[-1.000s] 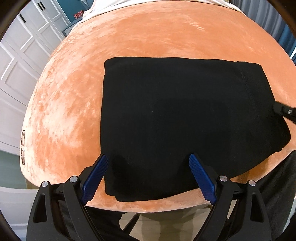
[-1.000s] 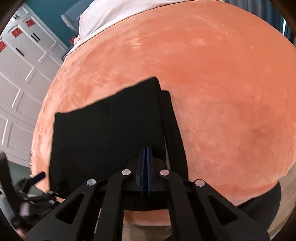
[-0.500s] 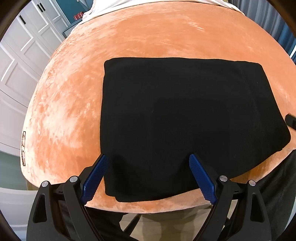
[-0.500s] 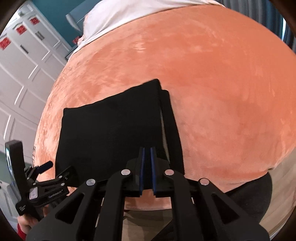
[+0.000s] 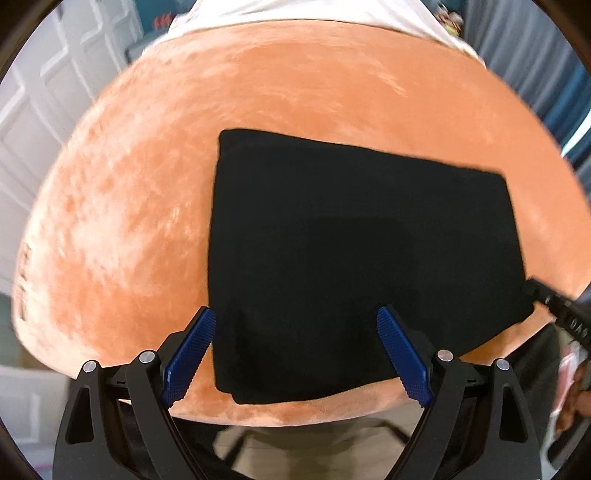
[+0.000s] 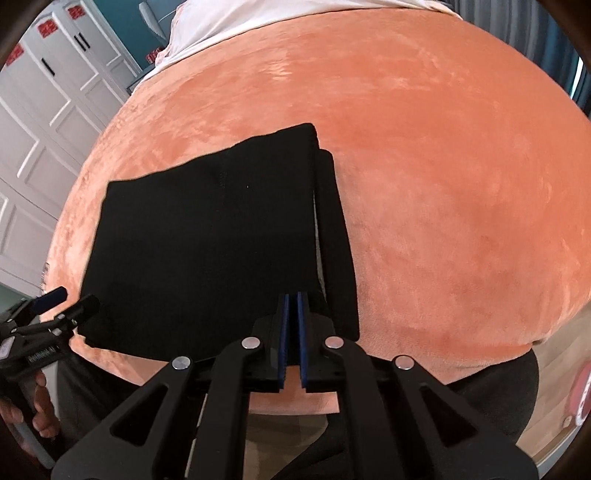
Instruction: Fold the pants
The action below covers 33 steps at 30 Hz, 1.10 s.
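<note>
The black pants (image 5: pixel 354 258) lie folded into a flat rectangle on the orange plush bed cover (image 5: pixel 140 221). They also show in the right wrist view (image 6: pixel 207 240), with a lower layer sticking out along the right side. My left gripper (image 5: pixel 295 321) is open and empty, hovering over the pants' near edge. My right gripper (image 6: pixel 292 306) has its blue pads nearly together with a thin gap and nothing between them, just above the pants' near right corner. Its tip shows at the right edge of the left wrist view (image 5: pixel 554 306).
White panelled wardrobe doors (image 6: pixel 44 110) stand to the left. A white sheet (image 6: pixel 295 14) covers the far end of the bed. Grey curtains (image 5: pixel 517 55) hang at the far right. The bed's near edge (image 6: pixel 443 350) drops to a wooden floor.
The right gripper has let go of the pants, pulled back toward the near edge and opened a thin gap. The left gripper has tilted and shifted slightly. The pants lie still.
</note>
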Tool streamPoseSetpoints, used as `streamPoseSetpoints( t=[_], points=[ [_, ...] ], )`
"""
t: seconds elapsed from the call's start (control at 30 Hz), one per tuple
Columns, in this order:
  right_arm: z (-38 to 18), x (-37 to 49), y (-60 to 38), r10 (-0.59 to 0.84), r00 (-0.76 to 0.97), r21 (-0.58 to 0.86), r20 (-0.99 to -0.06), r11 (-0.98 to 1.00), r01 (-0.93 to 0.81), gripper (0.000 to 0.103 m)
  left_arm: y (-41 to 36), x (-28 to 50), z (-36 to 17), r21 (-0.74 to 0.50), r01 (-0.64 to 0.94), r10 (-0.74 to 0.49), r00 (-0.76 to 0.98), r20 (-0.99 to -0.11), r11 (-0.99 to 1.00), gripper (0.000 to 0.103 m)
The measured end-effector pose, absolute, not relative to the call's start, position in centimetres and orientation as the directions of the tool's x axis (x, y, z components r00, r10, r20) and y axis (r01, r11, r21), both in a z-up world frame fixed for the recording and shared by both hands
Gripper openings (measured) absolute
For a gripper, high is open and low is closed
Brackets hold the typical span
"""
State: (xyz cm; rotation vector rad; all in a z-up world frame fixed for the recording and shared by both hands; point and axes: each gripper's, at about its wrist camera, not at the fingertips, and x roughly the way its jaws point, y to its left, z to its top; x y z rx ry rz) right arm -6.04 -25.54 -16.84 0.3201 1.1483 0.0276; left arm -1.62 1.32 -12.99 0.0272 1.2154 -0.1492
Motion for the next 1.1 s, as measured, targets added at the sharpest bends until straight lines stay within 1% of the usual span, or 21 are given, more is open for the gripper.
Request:
streamPoseSetpoints(
  t=[0.03,0.07,0.1,0.13,0.17,0.23,0.3,0.33,0.4,0.43,0.47,0.53,0.57,0.6,0.63,0.67,0.7,0.77,0.8,0.9,1.1],
  points=[
    [-16.4,-6.1,-25.8,0.186,0.417,0.268,-0.89,0.952,0.148,0.004,2.6,-1.2,-13.4,-0.108,0.099,-0.135,0.319,-0.938,0.989,0.087],
    [-16.1,-6.1,-26.1,0.192,0.421,0.278,-0.887,0.948,0.154,0.013,3.9,-0.7,-14.0,-0.157,0.06,-0.167,0.298,-0.94,0.986,0.087],
    [-15.8,-6.0,-26.7,0.203,0.429,0.296,-0.88,0.941,0.163,0.025,5.6,-0.3,-14.8,-0.211,0.008,-0.205,0.279,-0.938,0.977,0.087],
    [-15.6,-5.9,-27.1,0.201,0.435,0.299,-0.878,0.939,0.17,0.064,6.6,0.0,-15.5,-0.244,-0.024,-0.228,0.271,-0.935,0.97,0.087],
    [-15.4,-5.8,-27.5,0.168,0.45,0.276,-0.877,0.943,0.187,0.09,7.5,0.3,-16.2,-0.269,-0.052,-0.247,0.261,-0.933,0.962,0.087],
    [-15.6,-5.5,-27.6,0.142,0.457,0.244,-0.878,0.954,0.173,0.09,8.6,0.9,-18.0,-0.316,-0.089,-0.29,0.227,-0.93,0.945,0.087],
    [-16.6,-4.7,-27.5,0.178,0.431,0.268,-0.885,0.951,0.157,0.09,9.0,1.2,-19.2,-0.382,-0.118,-0.355,0.201,-0.913,0.917,0.087],
    [-17.3,-4.4,-27.5,0.205,0.415,0.292,-0.886,0.943,0.157,0.09,9.1,1.3,-19.5,-0.405,-0.129,-0.375,0.206,-0.904,0.905,0.092],
    [-19.7,-3.6,-27.5,0.294,0.358,0.372,-0.886,0.912,0.173,0.09,8.6,1.3,-19.9,-0.407,-0.127,-0.374,0.224,-0.9,0.905,0.093],
    [-21.0,-3.4,-27.6,0.333,0.343,0.414,-0.878,0.888,0.199,0.092,8.4,1.4,-20.1,-0.4,-0.125,-0.365,0.233,-0.901,0.908,0.095],
    [-21.7,-3.5,-27.8,0.354,0.36,0.448,-0.863,0.866,0.223,0.095,8.2,1.3,-20.2,-0.41,-0.122,-0.374,0.238,-0.896,0.904,0.098],
    [-21.8,-3.8,-27.8,0.348,0.409,0.473,-0.843,0.842,0.258,0.093,7.3,1.1,-20.1,-0.391,-0.113,-0.354,0.251,-0.901,0.913,0.098],
    [-21.6,-3.8,-27.5,0.349,0.412,0.474,-0.842,0.844,0.252,0.076,7.0,1.2,-20.0,-0.387,-0.09,-0.355,0.248,-0.901,0.918,0.093],
    [-21.4,-3.7,-27.1,0.379,0.414,0.501,-0.827,0.832,0.239,0.062,7.0,1.2,-19.8,-0.4,-0.078,-0.371,0.248,-0.895,0.913,0.086],
    [-21.3,-3.8,-26.9,0.394,0.412,0.519,-0.822,0.816,0.255,0.054,7.1,1.3,-19.5,-0.432,-0.077,-0.404,0.243,-0.882,0.899,0.069],
    [-21.2,-3.8,-26.9,0.401,0.409,0.525,-0.819,0.812,0.256,0.041,7.2,1.3,-19.3,-0.453,-0.085,-0.424,0.239,-0.874,0.887,0.047],
    [-20.7,-3.8,-26.8,0.416,0.412,0.541,-0.81,0.801,0.255,0.038,7.4,1.3,-18.9,-0.468,-0.096,-0.438,0.23,-0.869,0.879,0.04],
    [-19.9,-4.0,-26.6,0.414,0.416,0.544,-0.81,0.795,0.268,0.035,7.8,1.1,-17.4,-0.473,-0.097,-0.44,0.242,-0.865,0.876,0.02],
    [-19.2,-4.2,-26.5,0.416,0.425,0.551,-0.804,0.79,0.27,0.034,7.9,0.9,-16.5,-0.482,-0.091,-0.448,0.255,-0.857,0.871,0.018],
    [-16.6,-4.8,-26.2,0.446,0.457,0.59,-0.77,0.771,0.241,0.033,8.3,0.3,-12.8,-0.565,-0.064,-0.528,0.283,-0.801,0.822,0.017],
    [-7.8,-5.9,-23.9,0.494,0.519,0.616,-0.698,0.783,0.083,0.032,7.3,-1.1,-2.3,-0.56,0.111,-0.555,0.383,-0.738,0.821,0.017]
  ],
)
